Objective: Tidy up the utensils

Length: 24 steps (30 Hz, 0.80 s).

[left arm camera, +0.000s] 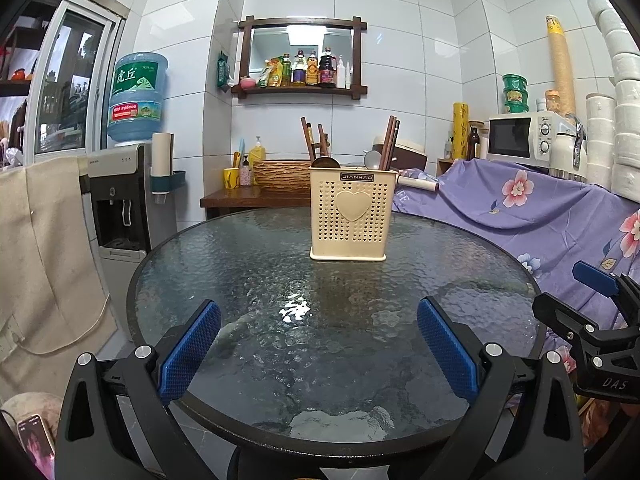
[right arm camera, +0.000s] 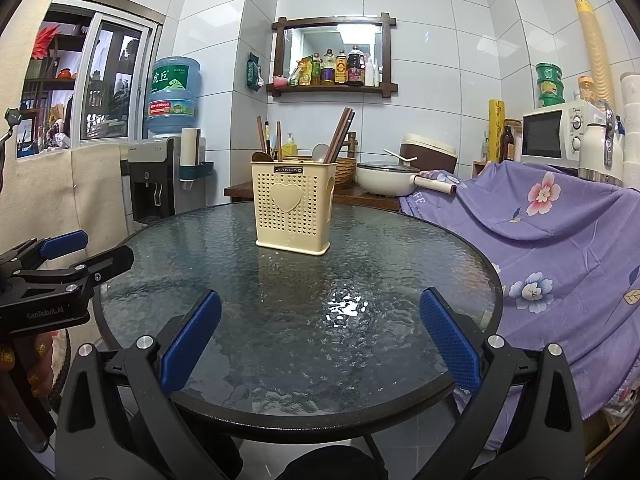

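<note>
Lettering "JIANHAO" marks the cream utensil holder (left arm camera: 348, 216); left claw (left arm camera: 319, 354) and right claw (right arm camera: 320, 346) gape empty.

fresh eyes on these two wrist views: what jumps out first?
The cream utensil holder with a heart on its front, standing alone toward the far side of the round glass table, chopsticks and spoons poking out. Next, both grippers, left and right, wide open over the near rim.
</note>
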{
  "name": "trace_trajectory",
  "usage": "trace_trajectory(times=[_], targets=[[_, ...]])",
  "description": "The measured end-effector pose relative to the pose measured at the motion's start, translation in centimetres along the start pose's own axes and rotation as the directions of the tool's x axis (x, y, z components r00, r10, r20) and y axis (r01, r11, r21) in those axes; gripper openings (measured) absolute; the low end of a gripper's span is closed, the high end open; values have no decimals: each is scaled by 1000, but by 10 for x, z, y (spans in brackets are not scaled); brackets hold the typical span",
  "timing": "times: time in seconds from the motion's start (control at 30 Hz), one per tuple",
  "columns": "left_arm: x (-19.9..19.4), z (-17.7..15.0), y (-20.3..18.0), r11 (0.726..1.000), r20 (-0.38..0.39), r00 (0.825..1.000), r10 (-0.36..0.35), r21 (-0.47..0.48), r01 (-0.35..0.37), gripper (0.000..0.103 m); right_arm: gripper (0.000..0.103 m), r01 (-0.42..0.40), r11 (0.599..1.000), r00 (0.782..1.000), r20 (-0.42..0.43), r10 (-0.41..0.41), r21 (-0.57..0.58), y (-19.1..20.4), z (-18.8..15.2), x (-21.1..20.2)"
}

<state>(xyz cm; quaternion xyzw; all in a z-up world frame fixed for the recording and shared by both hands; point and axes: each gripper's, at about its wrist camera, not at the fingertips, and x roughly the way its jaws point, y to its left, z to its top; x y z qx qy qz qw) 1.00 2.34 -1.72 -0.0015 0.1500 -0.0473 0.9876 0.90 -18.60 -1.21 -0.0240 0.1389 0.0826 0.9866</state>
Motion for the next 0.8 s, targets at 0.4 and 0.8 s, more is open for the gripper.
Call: trace_trajectory(times=[0.4,0.8], targets=[[-2,2,-5,1000,1,1000,-1,9,1,96,97,-3,1000,1000,-3,3,1,1,-2,0],[-3,0,-5,1000,1,1000,-20,-13,20,96,97,-7,1000,1000,-8,7,7,3,-6,0]])
